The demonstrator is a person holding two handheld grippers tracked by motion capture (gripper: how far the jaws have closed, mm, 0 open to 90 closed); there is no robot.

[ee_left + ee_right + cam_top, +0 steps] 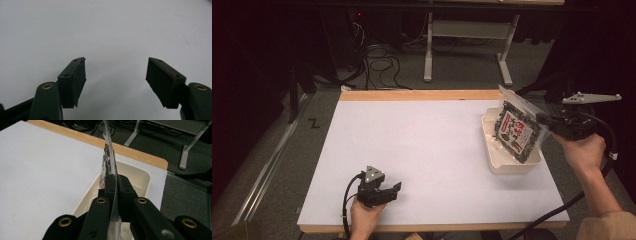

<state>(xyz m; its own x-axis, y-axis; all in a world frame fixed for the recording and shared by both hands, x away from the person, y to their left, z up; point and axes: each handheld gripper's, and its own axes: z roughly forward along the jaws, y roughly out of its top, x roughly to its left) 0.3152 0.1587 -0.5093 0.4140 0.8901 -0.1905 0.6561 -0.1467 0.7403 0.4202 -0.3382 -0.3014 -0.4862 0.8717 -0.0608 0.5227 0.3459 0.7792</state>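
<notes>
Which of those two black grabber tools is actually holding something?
The right gripper, over the white tray: its jaws are shut on the edge of a clear snack bag. The left gripper rests open on the table.

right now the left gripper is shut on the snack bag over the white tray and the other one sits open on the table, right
Not quite: the right gripper is shut on the bag over the tray, as the high view shows. The left gripper is the open one on the table.

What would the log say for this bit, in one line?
right gripper: shut on bag, held over bin | left gripper: open, low over the table, holding nothing
</notes>
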